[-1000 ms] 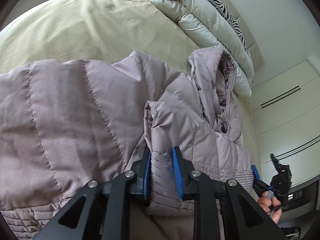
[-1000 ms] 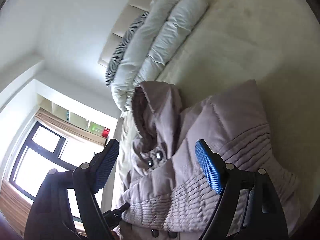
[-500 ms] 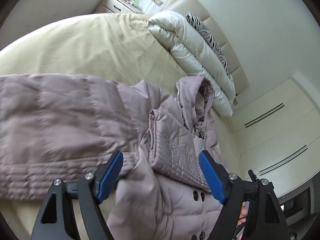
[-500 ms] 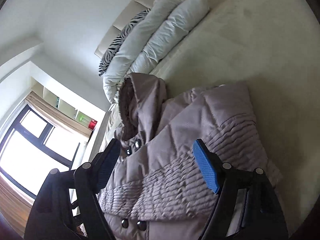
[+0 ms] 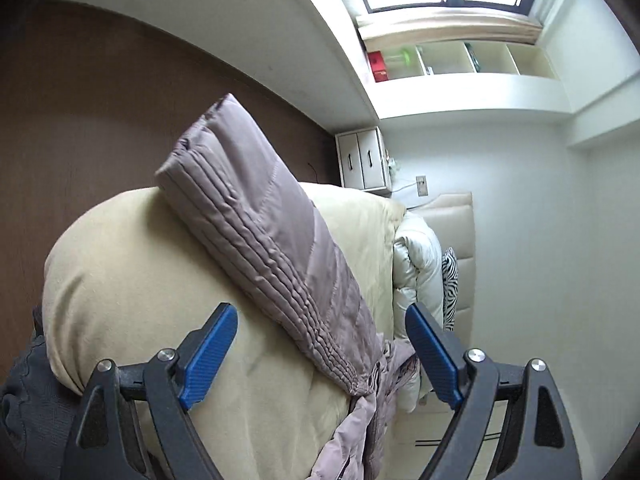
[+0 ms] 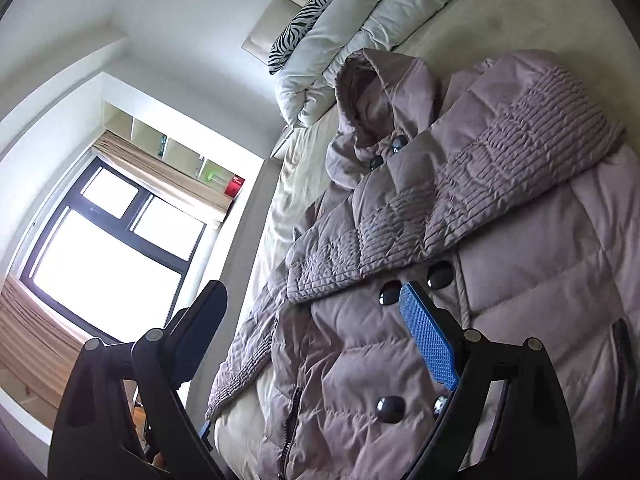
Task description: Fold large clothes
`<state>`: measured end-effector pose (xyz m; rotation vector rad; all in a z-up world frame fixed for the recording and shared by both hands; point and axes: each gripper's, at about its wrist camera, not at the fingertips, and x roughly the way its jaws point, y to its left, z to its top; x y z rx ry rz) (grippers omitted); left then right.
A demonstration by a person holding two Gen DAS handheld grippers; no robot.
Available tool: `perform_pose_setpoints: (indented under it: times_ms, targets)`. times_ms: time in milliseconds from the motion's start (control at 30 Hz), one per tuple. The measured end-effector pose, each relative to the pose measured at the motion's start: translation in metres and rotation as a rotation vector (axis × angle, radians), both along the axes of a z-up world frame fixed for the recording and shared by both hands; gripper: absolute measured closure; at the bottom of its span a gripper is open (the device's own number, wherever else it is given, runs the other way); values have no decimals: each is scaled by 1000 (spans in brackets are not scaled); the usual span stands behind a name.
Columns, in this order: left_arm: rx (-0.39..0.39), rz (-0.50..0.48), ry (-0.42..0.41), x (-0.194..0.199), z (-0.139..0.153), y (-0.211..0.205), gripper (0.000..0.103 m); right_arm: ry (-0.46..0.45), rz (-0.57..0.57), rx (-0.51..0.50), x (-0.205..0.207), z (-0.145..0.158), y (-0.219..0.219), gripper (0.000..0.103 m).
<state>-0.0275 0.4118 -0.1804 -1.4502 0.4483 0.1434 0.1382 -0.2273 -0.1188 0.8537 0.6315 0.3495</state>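
My left gripper point(image 5: 322, 354) has just been opening its blue-padded jaws, and they stand wide with nothing pressed between them; the nearest cloth passes behind the gap without touching either pad. My right gripper point(image 6: 310, 338) has likewise been spreading its jaws, and it too is empty, hovering just over the buttoned front.

Beyond both tools lies the thing I am folding, a large mauve quilted hooded coat with dark round buttons point(image 6: 460, 264). It is spread face up on the beige-covered bed point(image 5: 132, 280), hood toward the rolled white duvet point(image 6: 360, 24) and the zebra-striped pillow point(image 6: 304, 12) at the headboard. One ribbed-cuffed quilted sleeve point(image 6: 500, 168) already lies folded slantwise across the chest, its cuff reaching toward the far shoulder. The other sleeve point(image 5: 264, 236), as my left camera shows it, runs out across the bed toward the edge, its cuff reaching past it over the brown floor side.

I judge the step to be the sleeve-folding: one sleeve is in, and both hands are free between grasps. The next move, as I see it, calls for my left jaws to close on the outstretched sleeve near its cuff and carry it across the chest over the first one, while my right hand steadies the body. The padded fabric is slippery and springy, so I expect a shallow pinch may slide off.
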Motion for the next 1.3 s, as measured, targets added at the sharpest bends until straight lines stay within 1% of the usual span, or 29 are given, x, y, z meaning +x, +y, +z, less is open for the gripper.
perform_pose_setpoints:
  times_ms: [100,200,267,333,367,400,433,467,500,600,633,700,800,833,900,933,1000,1067,1133,1200,1300]
  targets:
    - [-80,32,-11,8,-17,13,16,11,11,0,-6,2,17,14]
    - [-190,104,0,14,-34,27,16,9,12,-20,-15,7,26,14]
    - [-201,135,-2,19,-35,35,16,12,6,-22,-18,8,22,14]
    - [-211,151,23,23,-38,39,30,15,-3,-18,-23,9,17,14]
    - [-212,153,37,25,-39,41,52,18,-6,-14,-25,8,15,14]
    - [-212,146,42,28,-41,42,76,23,-7,-10,-27,6,14,14]
    - [-216,135,46,30,-43,43,86,29,-6,-9,-28,5,14,14]
    - [-205,131,52,31,-41,43,86,33,-3,-11,-30,4,13,14]
    - [-160,124,58,32,-33,41,86,37,-1,-16,-32,2,13,14]
    - [22,79,44,40,5,28,86,41,3,-35,-38,0,13,14]
    - [90,52,34,45,21,20,87,41,1,-38,-39,-1,11,14]
    - [258,-27,16,60,59,-6,87,41,-6,-34,-42,-3,6,14]
    - [550,-213,-26,93,115,-79,89,45,-16,-27,-45,-7,-3,14]
    - [648,-281,-42,102,129,-110,90,47,-17,-22,-46,-9,-6,14]
    - [803,-422,-79,119,143,-178,90,50,-20,-11,-47,-12,-11,14]
    - [869,-489,-90,126,144,-210,90,52,-21,-2,-48,-14,-13,14]
    - [993,-612,-100,134,134,-274,91,57,-18,21,-49,-19,-19,14]
    - [1077,-725,-93,139,115,-327,91,68,-10,37,-49,-24,-24,14]
    - [1144,-817,-78,138,91,-367,92,87,5,40,-47,-30,-27,14]
    - [1171,-869,-58,136,72,-390,92,106,27,51,-43,-37,-28,14]
    - [1171,-884,-35,133,61,-401,92,150,102,92,-28,-51,-23,14]
